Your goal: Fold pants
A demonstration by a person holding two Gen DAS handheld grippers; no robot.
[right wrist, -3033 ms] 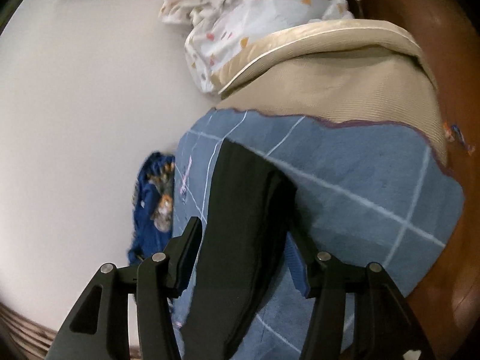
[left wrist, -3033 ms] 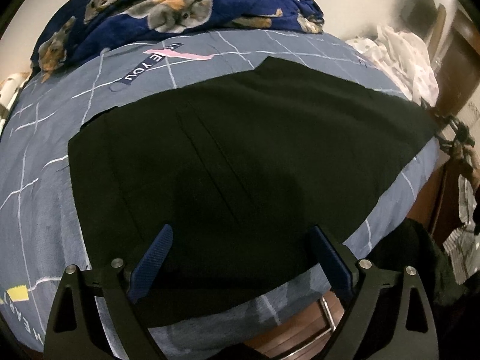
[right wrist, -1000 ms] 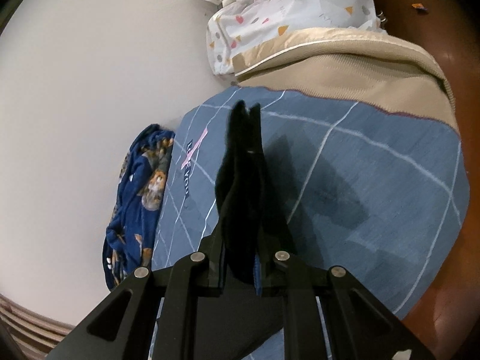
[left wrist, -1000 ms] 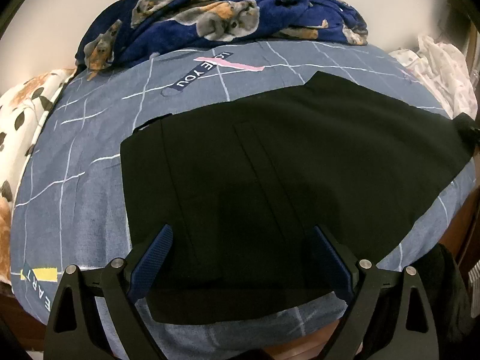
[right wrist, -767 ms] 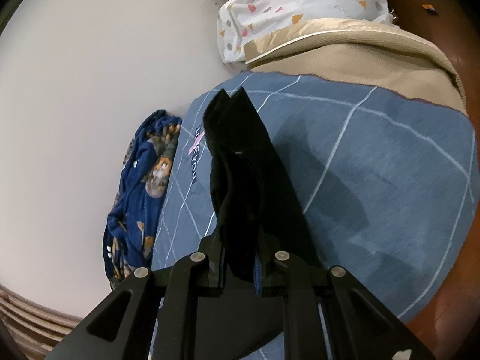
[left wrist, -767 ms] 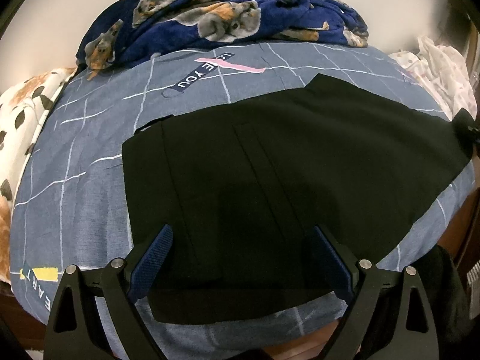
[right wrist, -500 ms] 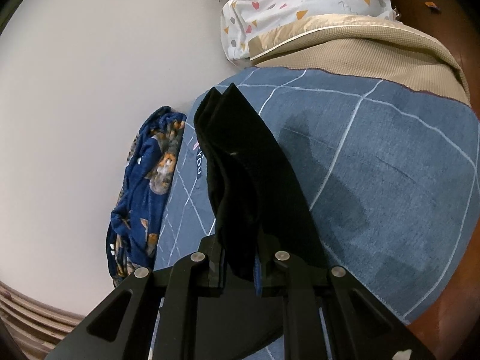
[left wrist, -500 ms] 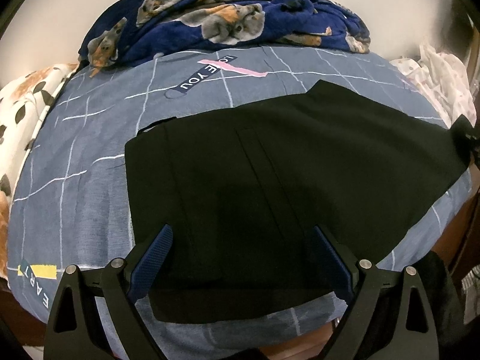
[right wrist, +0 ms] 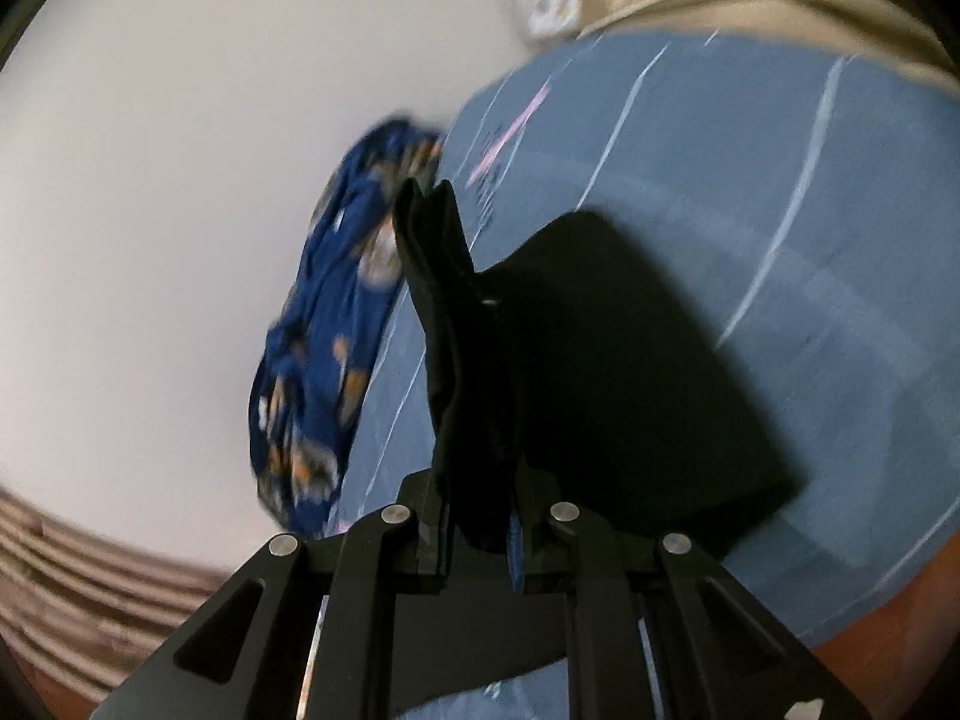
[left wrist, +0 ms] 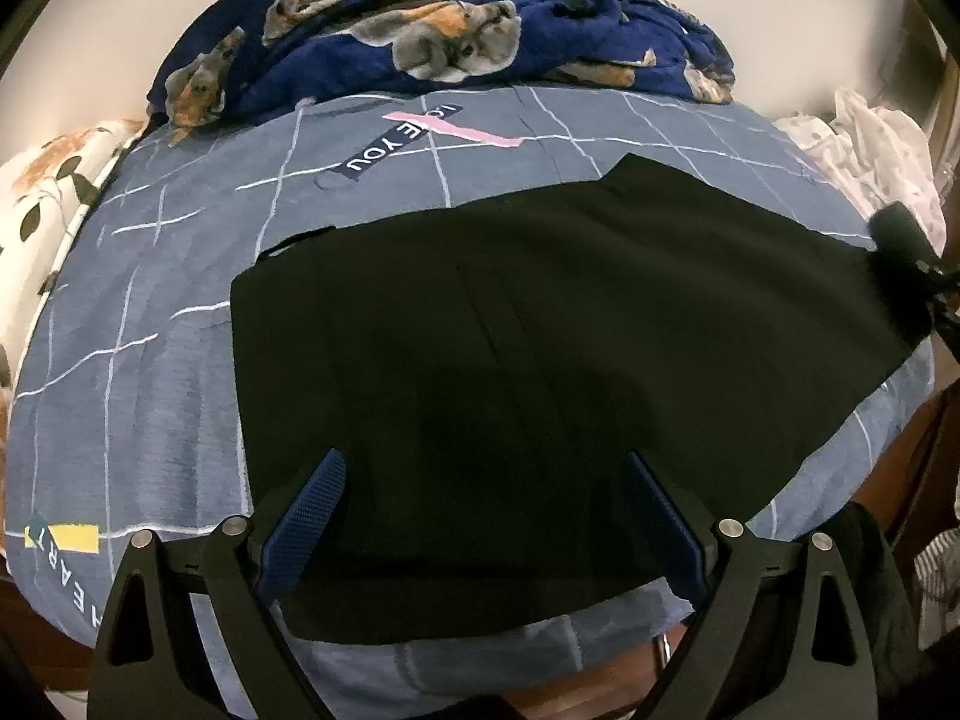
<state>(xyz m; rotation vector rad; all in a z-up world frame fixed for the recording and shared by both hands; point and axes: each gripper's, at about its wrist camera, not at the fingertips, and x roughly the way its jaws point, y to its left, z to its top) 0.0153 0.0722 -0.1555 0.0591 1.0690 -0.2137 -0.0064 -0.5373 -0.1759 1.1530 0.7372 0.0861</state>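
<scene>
- Pants [left wrist: 540, 324]: black, spread flat on the bed [left wrist: 150, 360], over the blue grid-lined sheet. Long axis runs left to right across the left wrist view; the straight-cut end lies at the left, the other end reaches the bed's right edge.
- Right end of pants [right wrist: 456, 324]: lifted off the sheet, standing up as a bunched fold in the right wrist view, with flat cloth trailing down to the right behind it.
- Right gripper [right wrist: 480, 534]: clenched on that lifted fold, cloth pinched between the jaws. Also seen at the far right edge of the left wrist view [left wrist: 906, 252].
- Left gripper [left wrist: 480, 516]: released, jaws wide, hovering over the near edge of the pants; nothing between the pads.
- Blanket [left wrist: 432, 30]: navy, dog print, heaped at the far side of the bed, apart from the pants.
- Change from a second ago: the held fold has swung across the sheet in the right wrist view, which is now blurred; more flat black cloth shows beside it. Left gripper unchanged in place, jaws as wide as before.
</scene>
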